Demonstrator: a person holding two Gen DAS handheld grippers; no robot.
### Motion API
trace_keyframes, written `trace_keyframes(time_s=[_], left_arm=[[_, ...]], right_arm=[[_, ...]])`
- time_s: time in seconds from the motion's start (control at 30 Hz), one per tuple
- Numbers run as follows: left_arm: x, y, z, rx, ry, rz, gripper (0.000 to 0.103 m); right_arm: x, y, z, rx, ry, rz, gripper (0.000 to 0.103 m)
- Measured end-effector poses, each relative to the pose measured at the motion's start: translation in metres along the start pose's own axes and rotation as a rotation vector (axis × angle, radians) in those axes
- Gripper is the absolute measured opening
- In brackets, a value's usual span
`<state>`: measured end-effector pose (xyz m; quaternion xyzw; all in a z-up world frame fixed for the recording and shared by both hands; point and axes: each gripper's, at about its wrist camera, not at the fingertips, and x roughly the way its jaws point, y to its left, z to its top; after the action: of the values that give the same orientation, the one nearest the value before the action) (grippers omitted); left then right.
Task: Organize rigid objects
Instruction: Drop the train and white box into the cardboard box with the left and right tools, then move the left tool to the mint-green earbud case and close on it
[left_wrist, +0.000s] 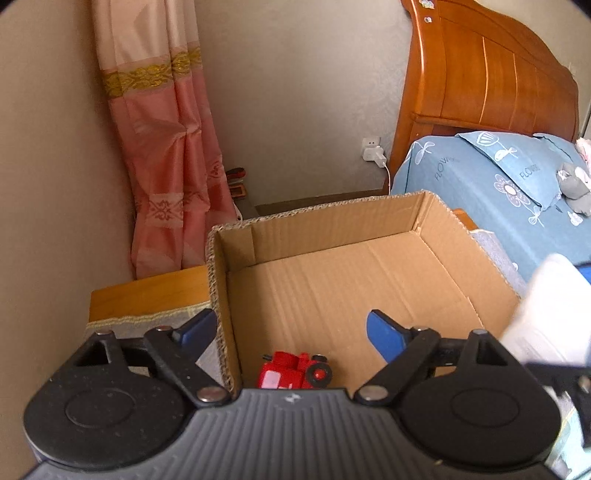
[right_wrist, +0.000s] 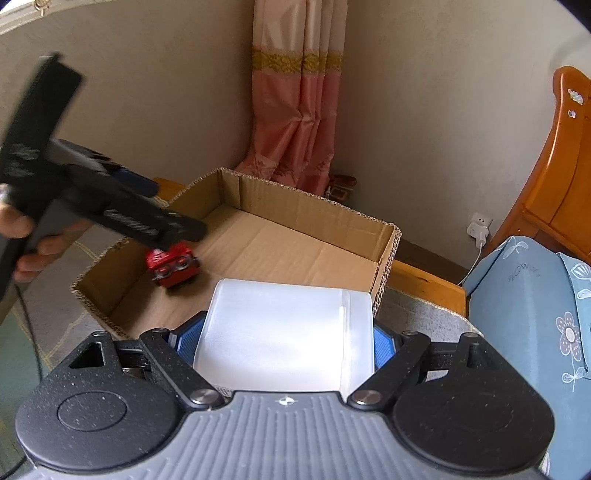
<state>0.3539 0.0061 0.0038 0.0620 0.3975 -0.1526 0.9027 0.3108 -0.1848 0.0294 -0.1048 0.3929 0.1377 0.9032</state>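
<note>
We held both grippers over an open cardboard box (left_wrist: 369, 266) that sat on a low wooden cabinet (left_wrist: 147, 291) covered partly by a grey cloth (right_wrist: 424, 314). The left gripper (left_wrist: 291, 332) hung above the box's near left corner with its blue fingers (left_wrist: 384, 336) spread wide and nothing between them. A red toy vehicle (left_wrist: 295, 371) lay on the box floor close to that near left corner, just below the spread fingers and apart from them. In the right wrist view the same red toy vehicle (right_wrist: 173, 268) sat under the left gripper (right_wrist: 110, 206).

The right gripper (right_wrist: 284, 332) pinched a translucent white plastic container (right_wrist: 284, 332) between its blue pads (right_wrist: 382, 345), holding it above the box's near edge.

The room was a bedroom corner. A pink curtain with a gold band (left_wrist: 166, 158) hung against beige walls (left_wrist: 295, 110). A wooden headboard (left_wrist: 487, 70) rose to the right, over a bed with a blue floral sheet (left_wrist: 498, 199). A white charger (left_wrist: 375, 155) sat plugged into a wall socket between the curtain and the bed.
</note>
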Motion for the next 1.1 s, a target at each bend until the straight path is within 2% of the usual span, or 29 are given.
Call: trace_keyframes(time_s=[0.17, 0.2, 0.23, 0.6, 0.9, 1.1], left_arm=[[-0.015, 0.005, -0.005, 0.020, -0.017, 0.013, 0.093], [-0.019, 0.006, -0.005, 0.021, -0.021, 0.016, 0.094], [-0.023, 0.007, -0.005, 0.020, -0.024, 0.018, 0.094], [-0.071, -0.001, -0.030, 0.036, -0.057, 0.035, 0.097], [-0.100, -0.019, -0.075, 0.055, -0.061, 0.080, 0.097], [-0.106, -0.024, -0.112, 0.027, -0.036, 0.121, 0.097]], right_arm=[[0.007, -0.003, 0.007, 0.018, -0.008, -0.003, 0.091], [0.007, -0.003, 0.008, 0.020, -0.010, -0.007, 0.100], [0.005, -0.003, 0.009, 0.021, -0.016, -0.012, 0.103], [-0.037, 0.016, -0.011, -0.005, -0.027, -0.027, 0.103], [-0.073, 0.046, -0.065, 0.033, -0.066, 0.000, 0.103], [-0.086, 0.064, -0.116, 0.085, -0.100, -0.030, 0.103]])
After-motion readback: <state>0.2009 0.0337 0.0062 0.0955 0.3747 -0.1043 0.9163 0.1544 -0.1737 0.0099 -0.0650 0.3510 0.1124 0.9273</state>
